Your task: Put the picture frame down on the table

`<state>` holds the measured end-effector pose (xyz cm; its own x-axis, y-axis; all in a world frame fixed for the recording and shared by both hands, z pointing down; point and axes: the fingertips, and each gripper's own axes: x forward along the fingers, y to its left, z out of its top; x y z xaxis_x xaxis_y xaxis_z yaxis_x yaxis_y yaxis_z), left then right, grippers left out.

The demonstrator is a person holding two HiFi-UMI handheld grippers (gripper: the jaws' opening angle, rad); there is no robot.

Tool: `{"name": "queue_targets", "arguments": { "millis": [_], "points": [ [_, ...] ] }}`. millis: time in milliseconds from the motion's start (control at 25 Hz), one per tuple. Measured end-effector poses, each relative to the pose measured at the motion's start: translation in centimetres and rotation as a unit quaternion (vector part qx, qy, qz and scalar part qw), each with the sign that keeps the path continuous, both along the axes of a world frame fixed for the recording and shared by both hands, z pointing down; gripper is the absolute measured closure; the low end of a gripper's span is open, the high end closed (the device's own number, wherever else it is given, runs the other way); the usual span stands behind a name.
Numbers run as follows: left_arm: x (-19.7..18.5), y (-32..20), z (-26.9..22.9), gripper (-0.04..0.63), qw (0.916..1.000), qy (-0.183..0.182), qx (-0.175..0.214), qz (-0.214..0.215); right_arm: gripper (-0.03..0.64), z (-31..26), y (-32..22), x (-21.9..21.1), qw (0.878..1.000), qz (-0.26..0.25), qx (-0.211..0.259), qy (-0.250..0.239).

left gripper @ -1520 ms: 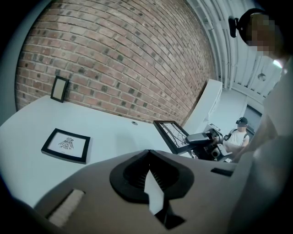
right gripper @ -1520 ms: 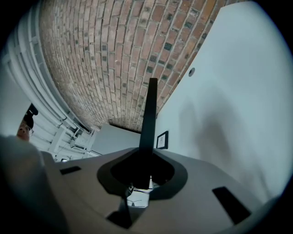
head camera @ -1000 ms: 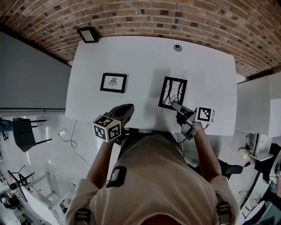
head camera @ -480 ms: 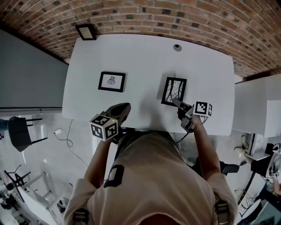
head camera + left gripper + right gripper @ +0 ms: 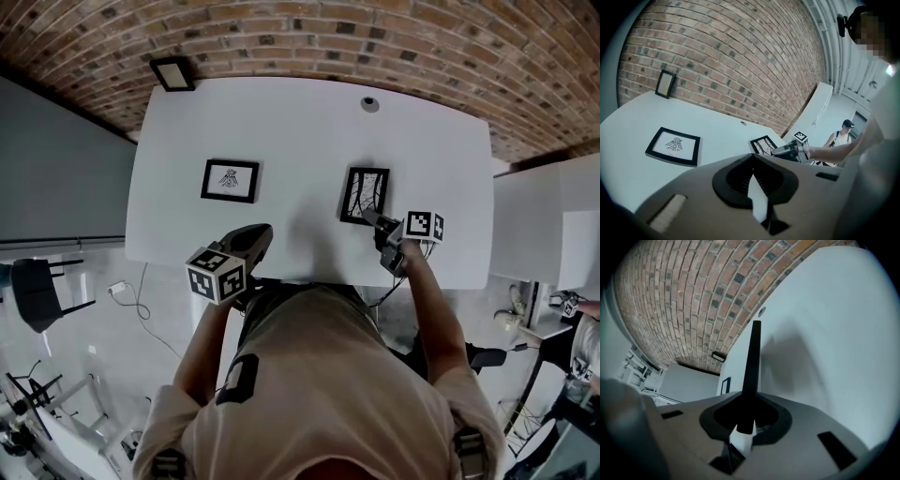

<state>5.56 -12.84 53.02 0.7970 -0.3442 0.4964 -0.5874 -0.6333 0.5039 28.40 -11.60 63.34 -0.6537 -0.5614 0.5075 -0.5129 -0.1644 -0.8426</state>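
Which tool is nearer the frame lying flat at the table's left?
Left. The left tool hovers by the flat frame, off its near right corner; the right tool is farther right, clamped on the other frame.

Second frame [image 5: 230, 180] lies left of picture frame [image 5: 365, 195].

flat frame [image 5: 230, 181]: lay ahead of left gripper [image 5: 255, 234], black border, insect drawing
small frame [image 5: 172, 74]: leaned on brick wall [image 5: 328, 37], far ahead-left of left gripper
round grommet [image 5: 370, 104]: well ahead of right gripper [image 5: 367, 217]
chair [image 5: 37, 292]: floor, well left of left gripper
bystander [image 5: 839, 133]: beyond right gripper
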Motion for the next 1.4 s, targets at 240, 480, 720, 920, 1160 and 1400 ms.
{"name": "queue_targets", "arguments": {
  "millis": [240,480,720,920,1160,1400],
  "points": [
    [0.0,-0.3,0.2,0.591,1.0000,0.000,-0.004,0.001,0.577,0.8,-0.2,0.1,0.999,-0.022,-0.004,0.038],
    [0.1,-0.7,0.4,0.591,1.0000,-0.001,-0.006,0.003,0.572,1.7,-1.0,0.9,0.998,-0.014,-0.013,0.056],
    [0.0,-1.1,0.6,0.591,0.9999,-0.005,-0.007,0.005,0.505,2.8,-0.8,2.0,0.987,-0.037,-0.028,0.151],
    [-0.3,-1.2,0.8,0.591,0.9999,-0.010,-0.006,0.007,0.440,3.8,-0.5,3.3,0.968,-0.053,-0.041,0.240],
    [-0.4,-1.2,1.0,0.591,0.9999,-0.012,-0.008,0.008,0.413,4.3,-0.3,4.1,0.952,-0.064,-0.048,0.296],
    [-0.7,-1.3,1.0,0.591,0.9999,-0.011,-0.008,0.008,0.413,4.5,-0.3,4.2,0.943,-0.071,-0.046,0.323]
  ]
}}
